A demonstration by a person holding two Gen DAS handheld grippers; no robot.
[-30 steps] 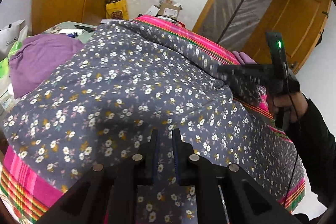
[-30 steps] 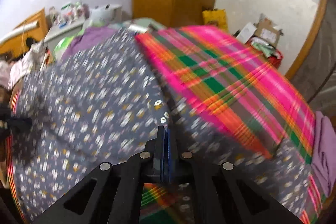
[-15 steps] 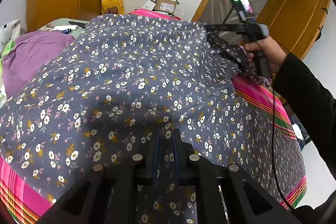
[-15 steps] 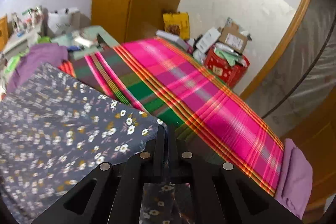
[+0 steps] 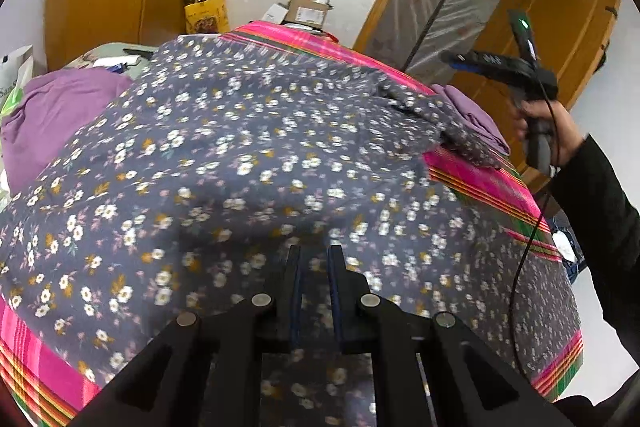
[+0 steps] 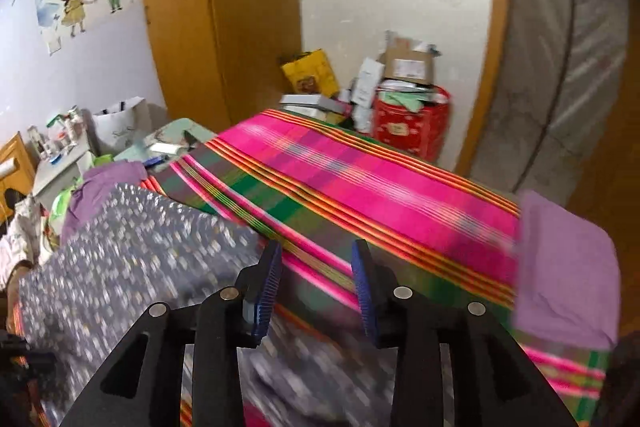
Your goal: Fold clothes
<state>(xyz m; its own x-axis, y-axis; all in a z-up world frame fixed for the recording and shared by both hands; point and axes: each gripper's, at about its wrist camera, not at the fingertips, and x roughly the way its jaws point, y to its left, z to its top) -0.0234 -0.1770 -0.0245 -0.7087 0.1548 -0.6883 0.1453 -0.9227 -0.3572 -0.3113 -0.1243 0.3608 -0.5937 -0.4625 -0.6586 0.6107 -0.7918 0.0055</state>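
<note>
We see even, soft indoor light, no glare. Heavy fisheye bending and dark corner vignettes. Motion blur smears the floral garment (image 6: 132,259) and plaid cloth (image 6: 360,187); left view sharper.

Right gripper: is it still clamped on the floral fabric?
No. The right gripper has just opened, its jaws apart with nothing between them; the floral fabric lies below.

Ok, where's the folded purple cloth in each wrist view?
Left wrist: folded purple cloth sits right of centre, at the far edge of the striped blanket, partly under a floral garment corner.
Right wrist: it lies at the right edge.
Shared landmark: yellow box against the wall.
</note>
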